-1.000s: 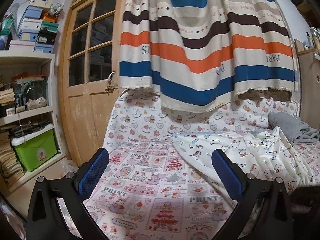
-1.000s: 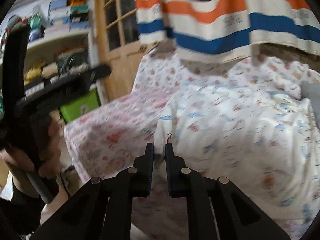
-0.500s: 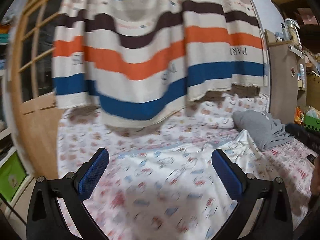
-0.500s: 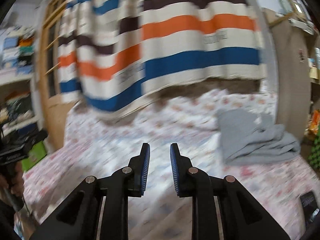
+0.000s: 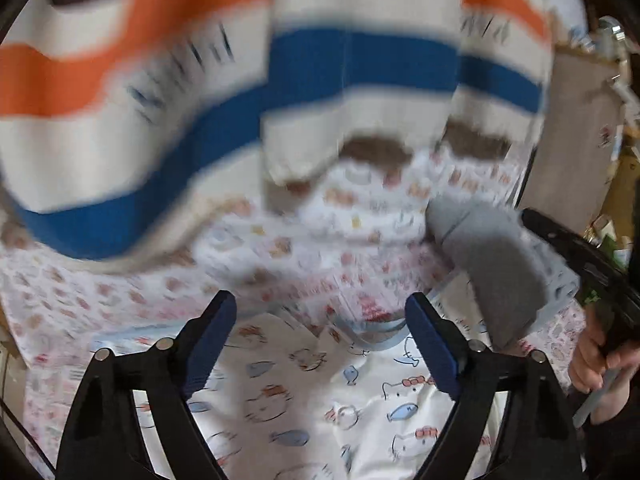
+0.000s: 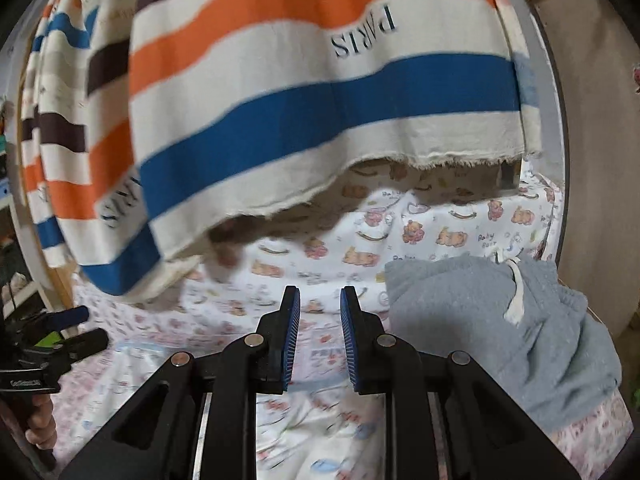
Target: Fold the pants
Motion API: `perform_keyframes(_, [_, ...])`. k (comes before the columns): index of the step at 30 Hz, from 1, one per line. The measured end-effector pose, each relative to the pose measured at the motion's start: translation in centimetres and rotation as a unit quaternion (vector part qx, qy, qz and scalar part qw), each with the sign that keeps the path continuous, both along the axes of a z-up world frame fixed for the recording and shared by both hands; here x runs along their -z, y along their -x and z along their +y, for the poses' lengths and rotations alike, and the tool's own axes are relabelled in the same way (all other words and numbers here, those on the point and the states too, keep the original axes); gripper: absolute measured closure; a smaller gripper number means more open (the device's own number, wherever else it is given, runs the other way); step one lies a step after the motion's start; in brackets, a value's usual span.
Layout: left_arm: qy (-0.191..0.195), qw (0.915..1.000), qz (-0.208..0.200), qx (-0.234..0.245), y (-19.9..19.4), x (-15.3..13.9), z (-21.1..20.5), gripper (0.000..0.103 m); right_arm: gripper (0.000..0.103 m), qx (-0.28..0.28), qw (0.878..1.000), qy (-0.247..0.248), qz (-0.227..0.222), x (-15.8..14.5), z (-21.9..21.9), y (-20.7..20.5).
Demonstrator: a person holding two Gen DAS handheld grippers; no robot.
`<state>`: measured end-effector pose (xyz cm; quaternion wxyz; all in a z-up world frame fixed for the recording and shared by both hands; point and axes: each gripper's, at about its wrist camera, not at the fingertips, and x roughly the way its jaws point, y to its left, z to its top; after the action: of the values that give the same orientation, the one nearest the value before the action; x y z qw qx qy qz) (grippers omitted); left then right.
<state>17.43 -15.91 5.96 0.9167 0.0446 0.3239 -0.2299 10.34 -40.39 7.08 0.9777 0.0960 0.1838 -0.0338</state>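
Grey sweatpants [image 6: 500, 320] with a white drawstring lie crumpled at the right of the bed, also showing as grey sweatpants [image 5: 492, 264] in the blurred left wrist view. A white cartoon-print garment [image 5: 320, 392] is spread on the bed under my left gripper [image 5: 320, 304]. That gripper's jaws stand wide and are closing, with nothing pinched between them. My right gripper [image 6: 320, 294] hovers left of the grey pants, its jaws a narrow gap apart and empty. A hand [image 5: 592, 360] holds the right gripper [image 5: 580, 256] at the right edge of the left wrist view.
A striped cloth [image 6: 320, 92] in orange, blue and brown hangs low over the back of the bed. A printed sheet [image 6: 440, 224] covers the bed. A wooden cupboard side [image 6: 592, 160] stands right of it. The left gripper [image 6: 60, 332] shows at the left edge.
Both views swung right, away from the door and shelves toward the grey pants. The left jaws have narrowed somewhat. The right jaws parted slightly from nearly shut.
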Motion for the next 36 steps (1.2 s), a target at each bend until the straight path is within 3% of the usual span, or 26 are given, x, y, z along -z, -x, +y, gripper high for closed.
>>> perform_keyframes(2, [-0.008,0.9991,0.041,-0.006,-2.4,1.8,-1.3,0.028,0.082,-0.002,1.0,0.002,0.019,1.1,-0.6,-0.6])
perform_keyframes(5, [-0.003,0.9952,0.098,-0.004,-5.3,4.4,-2.8,0.029,0.082,0.004,0.999,0.003,0.032,2.0,-1.9,-0.8])
perform_keyframes(11, [-0.007,0.9804,0.197,0.006,-8.0,8.2,-4.4,0.033,0.082,0.015,0.999,-0.006,0.044,2.3,-3.3,-0.9])
perform_keyframes(13, [-0.027,0.9786,0.204,0.008,-7.8,8.7,-4.7,0.05,0.082,0.016,0.999,-0.003,0.048,2.4,-3.2,-0.9])
perform_keyframes(15, [-0.032,0.9776,0.208,0.014,-7.7,8.7,-4.6,0.096,0.082,0.014,0.998,-0.002,0.056,2.6,-3.1,-1.1])
perform_keyframes(16, [-0.024,0.9767,0.212,0.02,-7.7,8.7,-4.5,0.098,0.082,0.015,0.998,-0.001,0.059,2.7,-3.0,-1.2])
perform_keyframes(18, [0.001,0.9811,0.193,0.016,-7.4,7.9,-3.7,0.098,0.082,0.016,0.998,0.004,0.065,3.0,-2.8,-1.4])
perform_keyframes(21, [-0.012,0.9911,0.131,-0.019,-7.0,5.8,-2.7,0.098,0.082,0.018,0.997,0.004,0.069,3.2,-2.8,-1.5])
perform_keyframes(23, [-0.014,0.9936,0.104,-0.043,-7.1,4.7,-2.0,0.098,0.082,0.019,0.997,0.005,0.071,3.3,-2.8,-1.6])
perform_keyframes(28, [-0.064,0.9875,0.058,-0.132,-8.1,4.3,-0.2,0.098,0.082,0.026,0.997,0.008,0.077,3.7,-3.1,-1.7])
perform_keyframes(31, [-0.104,0.9839,0.052,-0.136,-7.8,5.1,0.2,0.098,0.082,0.023,0.996,0.007,0.083,3.9,-3.2,-1.9])
perform_keyframes(36, [-0.096,0.9868,0.052,-0.119,-7.9,5.9,-0.2,0.098,0.08,-0.034,0.992,0.008,0.122,5.1,-1.8,-3.7])
